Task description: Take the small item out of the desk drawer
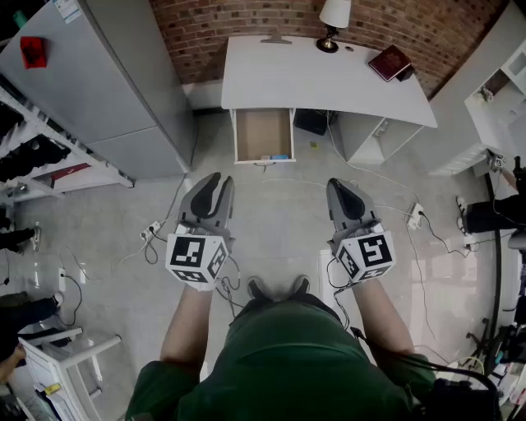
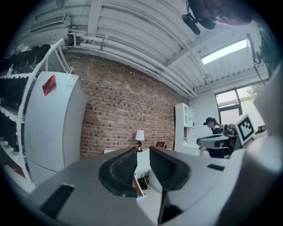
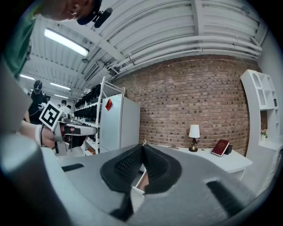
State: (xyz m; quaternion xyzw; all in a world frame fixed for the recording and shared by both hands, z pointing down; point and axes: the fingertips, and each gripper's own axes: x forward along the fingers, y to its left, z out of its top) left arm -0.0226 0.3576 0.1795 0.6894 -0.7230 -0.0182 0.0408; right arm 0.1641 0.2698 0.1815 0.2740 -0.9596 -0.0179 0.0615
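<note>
While drawer (image 1: pixel 263 136) stands open, small item (image 1: pixel 279 156) barely discernible

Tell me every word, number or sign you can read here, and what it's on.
No text reads clearly.
Red sticker on the fridge: too small.
White label on the fridge: blurred.
Red book cover: too small.
Marker cubes: square patterns, no words.

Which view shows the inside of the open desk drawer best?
The head view: it looks down into the drawer, showing its wooden bottom and a small blue item at the front. Each gripper view catches only a sliver of it.
</note>
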